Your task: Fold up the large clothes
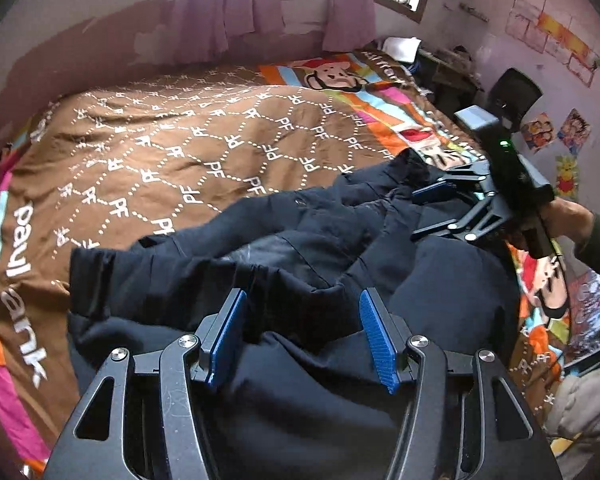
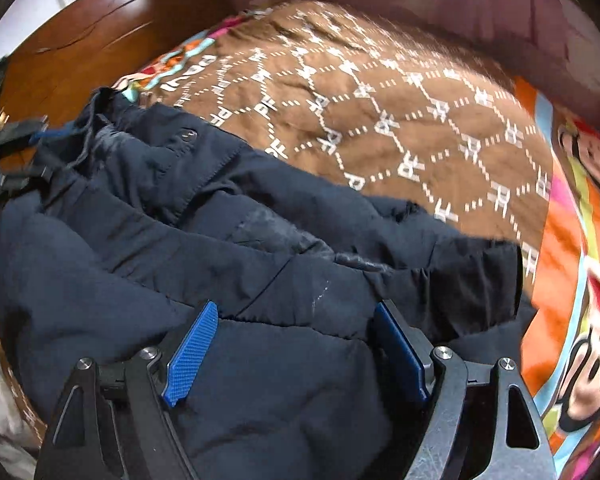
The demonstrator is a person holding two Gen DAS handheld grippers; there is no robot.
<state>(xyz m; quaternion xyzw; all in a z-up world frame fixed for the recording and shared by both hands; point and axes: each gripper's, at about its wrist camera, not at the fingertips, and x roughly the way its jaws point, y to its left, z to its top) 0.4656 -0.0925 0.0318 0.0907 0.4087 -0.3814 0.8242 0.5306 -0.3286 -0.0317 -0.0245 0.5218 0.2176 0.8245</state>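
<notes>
A dark navy padded jacket (image 1: pixel 300 248) lies crumpled on the brown patterned bedspread (image 1: pixel 172 148). My left gripper (image 1: pixel 304 300) is open, its blue pads just above the jacket's near folds, with a sleeve end (image 1: pixel 100 276) lying to the left. My right gripper (image 1: pixel 428 196) shows at the jacket's far right end, its jaws apart over the cloth. In the right wrist view the right gripper (image 2: pixel 296 312) is open over the jacket (image 2: pixel 260 240), blue pads on either side of a quilted panel. The left gripper (image 2: pixel 4 156) shows at the far left edge.
The bedspread (image 2: pixel 420 120) has a colourful cartoon border (image 1: pixel 336 76). A pink wall with purple curtains (image 1: pixel 228 8) stands behind the bed. A wooden headboard (image 2: pixel 92 32) is at the left in the right wrist view. A dark cluttered desk (image 1: pixel 452 72) stands at the back right.
</notes>
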